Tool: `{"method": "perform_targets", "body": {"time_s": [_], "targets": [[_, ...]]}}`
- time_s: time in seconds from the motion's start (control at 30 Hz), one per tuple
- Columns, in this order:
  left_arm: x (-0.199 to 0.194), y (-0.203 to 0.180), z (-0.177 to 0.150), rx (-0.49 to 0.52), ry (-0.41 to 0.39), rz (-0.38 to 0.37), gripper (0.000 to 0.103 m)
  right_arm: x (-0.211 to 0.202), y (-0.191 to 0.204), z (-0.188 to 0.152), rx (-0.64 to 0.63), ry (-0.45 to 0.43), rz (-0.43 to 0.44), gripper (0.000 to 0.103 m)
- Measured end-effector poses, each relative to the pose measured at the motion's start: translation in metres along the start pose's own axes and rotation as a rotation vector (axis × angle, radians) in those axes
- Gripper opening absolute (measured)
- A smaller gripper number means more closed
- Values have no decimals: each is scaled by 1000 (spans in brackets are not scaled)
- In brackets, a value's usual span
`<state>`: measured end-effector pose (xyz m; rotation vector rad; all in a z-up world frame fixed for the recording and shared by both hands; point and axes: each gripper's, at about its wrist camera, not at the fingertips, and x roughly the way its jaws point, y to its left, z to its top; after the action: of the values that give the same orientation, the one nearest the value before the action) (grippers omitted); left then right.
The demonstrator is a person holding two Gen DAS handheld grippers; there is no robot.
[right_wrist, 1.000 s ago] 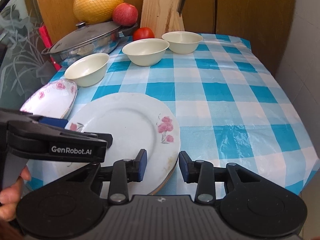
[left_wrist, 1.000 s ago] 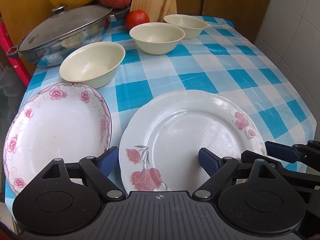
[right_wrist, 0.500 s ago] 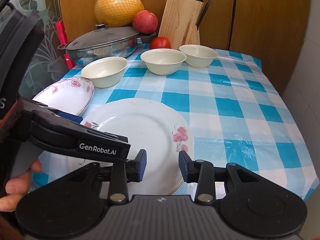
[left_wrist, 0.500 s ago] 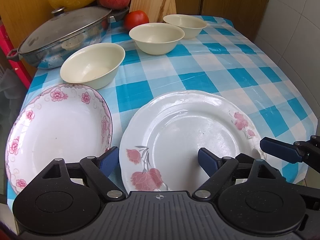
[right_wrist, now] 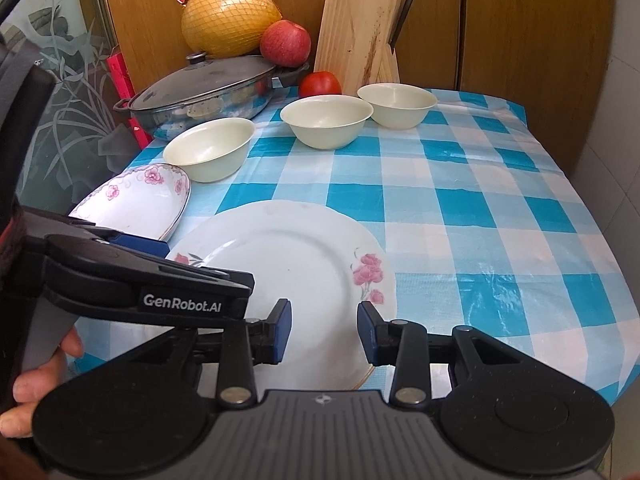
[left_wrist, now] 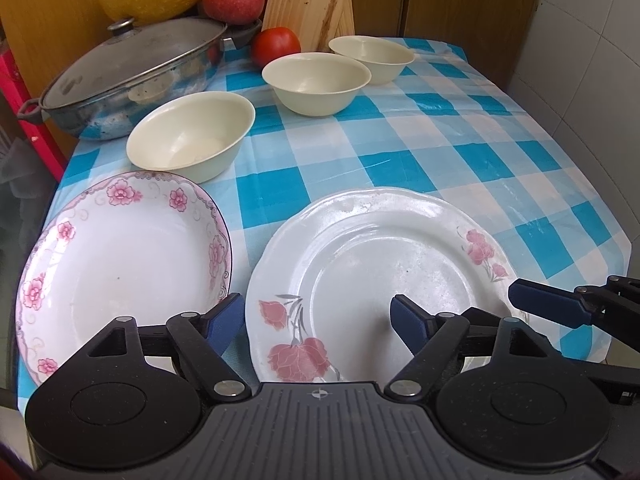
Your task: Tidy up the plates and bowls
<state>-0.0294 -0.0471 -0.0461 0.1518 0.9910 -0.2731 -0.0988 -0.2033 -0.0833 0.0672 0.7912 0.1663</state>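
Observation:
A large white plate with pink roses [left_wrist: 384, 268] [right_wrist: 288, 264] lies at the table's near edge. A deeper plate with a pink flower rim [left_wrist: 120, 256] [right_wrist: 136, 204] sits to its left. Three cream bowls stand behind: left [left_wrist: 192, 140] [right_wrist: 210, 148], middle [left_wrist: 316, 82] [right_wrist: 326, 118], far right [left_wrist: 372, 58] [right_wrist: 398, 104]. My left gripper [left_wrist: 318, 318] is open and empty above the rose plate's near left part. My right gripper [right_wrist: 324, 332] is open and empty above its near right rim; it shows in the left wrist view [left_wrist: 552, 308].
A lidded steel pan [right_wrist: 208, 96] stands at the back left with a netted pomelo [right_wrist: 230, 20] and an apple [right_wrist: 286, 42] behind it. A tomato [right_wrist: 320, 84] and a wooden knife block [right_wrist: 358, 38] stand at the back. The checked tablecloth [right_wrist: 480, 208] covers the table.
My right gripper has drawn back and risen, so its view now shows more of the back wall. My left gripper has barely moved. Both stay open.

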Motion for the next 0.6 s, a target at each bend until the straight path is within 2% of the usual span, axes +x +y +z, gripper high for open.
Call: {"method": "perform_targets", "body": {"time_s": [0.17, 0.23, 0.3, 0.6], "targets": [[-9, -7, -1, 39, -54, 29, 86, 1, -5, 0, 23, 6, -9, 35], [-12, -10, -1, 56, -81, 57, 92, 2, -7, 0, 36, 10, -9, 35], [-15, -11, -1, 69, -100, 66, 93, 2, -9, 0, 52, 16, 1, 35], [-18, -5, 1, 50, -108, 72, 94, 4, -5, 3, 67, 11, 10, 35]]}}
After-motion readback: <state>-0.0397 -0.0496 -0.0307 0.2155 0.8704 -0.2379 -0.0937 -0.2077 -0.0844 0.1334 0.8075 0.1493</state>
